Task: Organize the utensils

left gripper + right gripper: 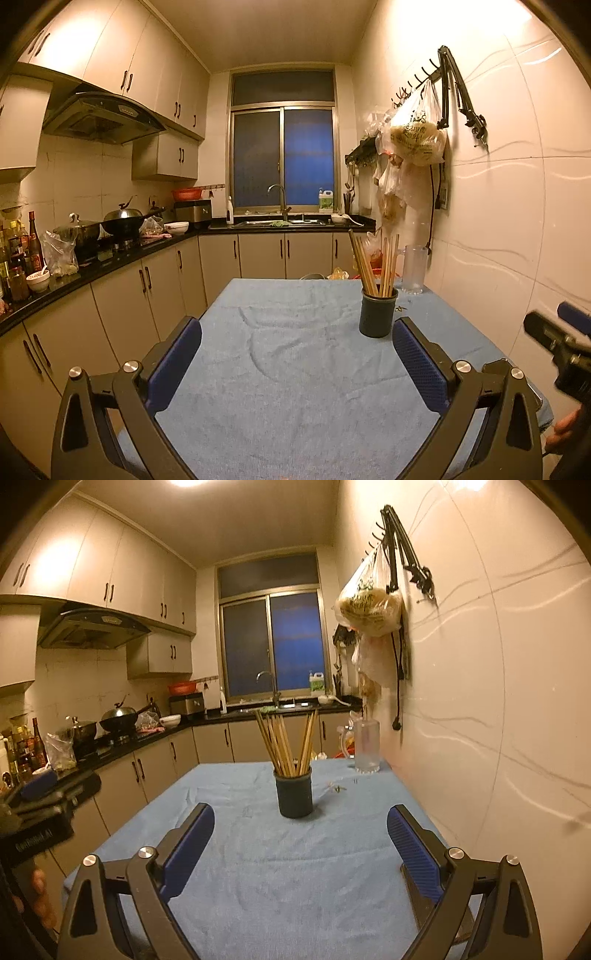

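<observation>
**Both claws spread, chopsticks standing in the cup**

I've got my left gripper [297,347] held low over the blue tablecloth [295,387], jaws spread wide, nothing between the blue pads. Up at about one o'clock from it stands the dark cup [378,313], upright on the cloth, with a bundle of wooden chopsticks [373,264] fanning out of its mouth. The cup sits just beyond my right-side finger, apart from it, not touching.

Over to my right gripper [301,825] — same story, jaws wide apart and empty, hovering above the cloth. From this view the cup [294,793] is dead ahead at twelve o'clock, between the two fingertips' lines but further off, and the chopsticks [286,740] lean outward in two loose groups.

Beyond the cup, at about one o'clock in the right wrist view, a clear plastic pitcher [366,746] stands near the table's far corner beside the tiled wall. A few small scraps [337,787] lie on the cloth between cup and pitcher; too small to identify.

Each claw catches the other at the edge of its view: the right one's dark body at three o'clock in the left view, the left one at nine o'clock in the right view.
</observation>
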A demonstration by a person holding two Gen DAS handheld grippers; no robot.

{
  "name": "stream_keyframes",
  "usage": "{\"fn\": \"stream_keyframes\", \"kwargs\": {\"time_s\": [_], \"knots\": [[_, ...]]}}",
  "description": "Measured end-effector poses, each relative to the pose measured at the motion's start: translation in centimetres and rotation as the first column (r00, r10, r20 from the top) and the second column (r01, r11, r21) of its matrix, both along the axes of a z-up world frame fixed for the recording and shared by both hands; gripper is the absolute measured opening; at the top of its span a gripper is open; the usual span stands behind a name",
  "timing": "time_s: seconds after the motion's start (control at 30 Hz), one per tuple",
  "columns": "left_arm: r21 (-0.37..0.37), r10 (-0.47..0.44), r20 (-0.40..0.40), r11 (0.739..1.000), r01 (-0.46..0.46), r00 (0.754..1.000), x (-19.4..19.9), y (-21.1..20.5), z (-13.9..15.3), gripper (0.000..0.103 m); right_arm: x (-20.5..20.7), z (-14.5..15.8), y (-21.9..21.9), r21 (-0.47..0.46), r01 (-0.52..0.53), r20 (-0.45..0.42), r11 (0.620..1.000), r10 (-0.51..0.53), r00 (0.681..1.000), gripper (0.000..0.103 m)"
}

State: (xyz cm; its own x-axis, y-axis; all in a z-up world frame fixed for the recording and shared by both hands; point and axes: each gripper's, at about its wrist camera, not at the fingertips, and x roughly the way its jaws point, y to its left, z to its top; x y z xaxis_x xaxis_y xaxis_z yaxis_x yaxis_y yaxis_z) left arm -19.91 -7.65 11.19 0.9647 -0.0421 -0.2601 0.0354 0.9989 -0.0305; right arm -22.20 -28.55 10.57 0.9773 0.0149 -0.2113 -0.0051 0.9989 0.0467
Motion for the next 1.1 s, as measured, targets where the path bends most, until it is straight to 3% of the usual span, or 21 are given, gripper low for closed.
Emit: {"fn": "stream_keyframes", "kwargs": {"time_s": [0.23,1.1], "knots": [[0.003,0.003,-0.010,1.000,-0.003,1.000,0.3,0.1,-0.2,0.103,-0.5,1.3,0.2,-0.021,0.018,0.041,1.000,-0.017,0.999,0.096],[0.008,-0.003,-0.037,1.000,0.004,0.999,2.6,0.7,-0.2,0.103,1.7,2.0,0.4,-0.022,0.010,0.023,1.000,-0.010,1.000,0.096]]}}
